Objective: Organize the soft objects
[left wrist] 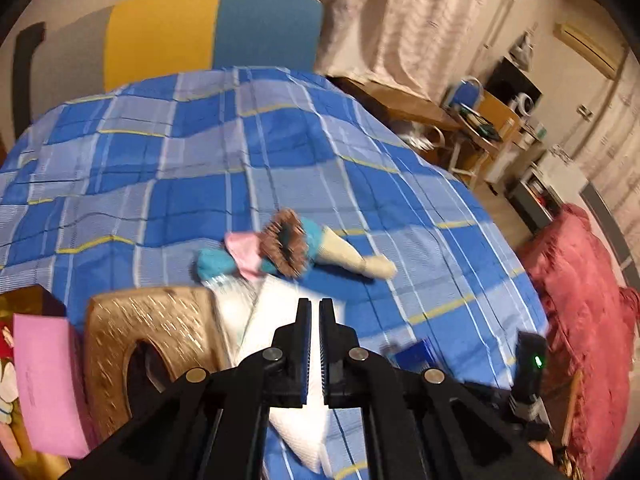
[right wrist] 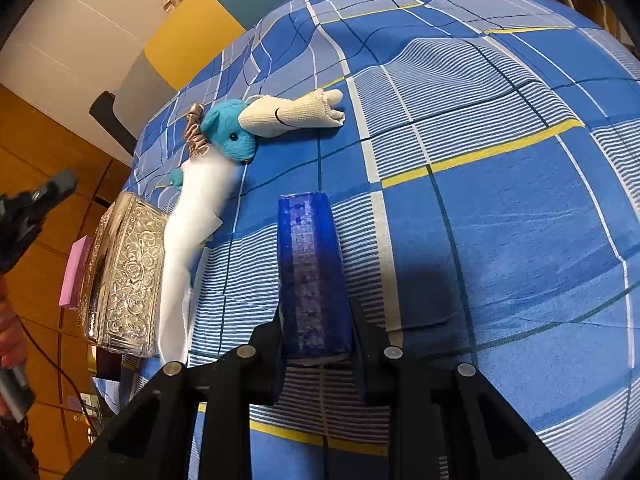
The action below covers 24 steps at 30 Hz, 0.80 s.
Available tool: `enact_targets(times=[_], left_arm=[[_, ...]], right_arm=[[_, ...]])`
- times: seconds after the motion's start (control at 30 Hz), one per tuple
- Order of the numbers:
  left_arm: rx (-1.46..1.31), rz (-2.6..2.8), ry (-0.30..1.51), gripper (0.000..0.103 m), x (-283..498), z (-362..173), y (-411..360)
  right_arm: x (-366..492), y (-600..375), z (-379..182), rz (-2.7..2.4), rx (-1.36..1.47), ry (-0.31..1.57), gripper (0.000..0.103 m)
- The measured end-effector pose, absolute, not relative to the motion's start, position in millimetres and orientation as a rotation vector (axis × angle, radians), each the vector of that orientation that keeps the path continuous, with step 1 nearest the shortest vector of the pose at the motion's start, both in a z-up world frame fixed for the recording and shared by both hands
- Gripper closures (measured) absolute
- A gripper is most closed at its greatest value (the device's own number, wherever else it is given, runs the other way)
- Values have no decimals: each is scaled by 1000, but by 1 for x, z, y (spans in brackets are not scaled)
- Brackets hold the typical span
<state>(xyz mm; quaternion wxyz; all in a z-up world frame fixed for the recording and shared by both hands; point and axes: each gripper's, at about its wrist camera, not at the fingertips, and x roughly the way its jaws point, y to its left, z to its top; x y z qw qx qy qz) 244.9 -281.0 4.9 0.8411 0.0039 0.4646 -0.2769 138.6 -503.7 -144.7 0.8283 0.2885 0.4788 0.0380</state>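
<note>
A bed (left wrist: 168, 168) with a blue plaid cover carries everything. The landmark is an ornate gold box (right wrist: 124, 276) near the bed's edge.

A white cloth (right wrist: 188, 236) lies just beside the box, running along its side. At the far end of the cloth sits a teal plush (right wrist: 232, 136), touching a rolled cream cloth (right wrist: 296, 114) that points away from the box across the cover.

The left gripper (left wrist: 315, 308) hangs above the cloth, next to the box. Its jaws are pressed together with nothing between them. From those jaws the plush (left wrist: 292, 244) lies straight ahead and a little beyond, its long axis running across the jaws' line.

The right gripper (right wrist: 316, 320) is farther from the box. Its jaws hold a narrow blue block (right wrist: 310, 272), standing on end over the cover.

Judging by this, the left hand is nearer the soft pile and empty, so it seems better placed to reach the plush.
</note>
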Motion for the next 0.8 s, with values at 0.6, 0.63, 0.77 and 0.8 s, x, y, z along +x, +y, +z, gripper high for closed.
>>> enact_targets(times=[0.6, 0.63, 0.77, 0.8], left_arm=[[537, -337, 1091, 41, 217, -116, -371], [550, -333, 1087, 41, 220, -118, -371], [549, -335, 1121, 41, 230, -136, -371], [522, -340, 1121, 42, 232, -137, -368]], right_arm=[[134, -513, -144, 66, 682, 1022, 76], [134, -513, -145, 65, 687, 1022, 76], [134, -516, -145, 66, 703, 1023, 75], [134, -517, -146, 65, 708, 1022, 75]])
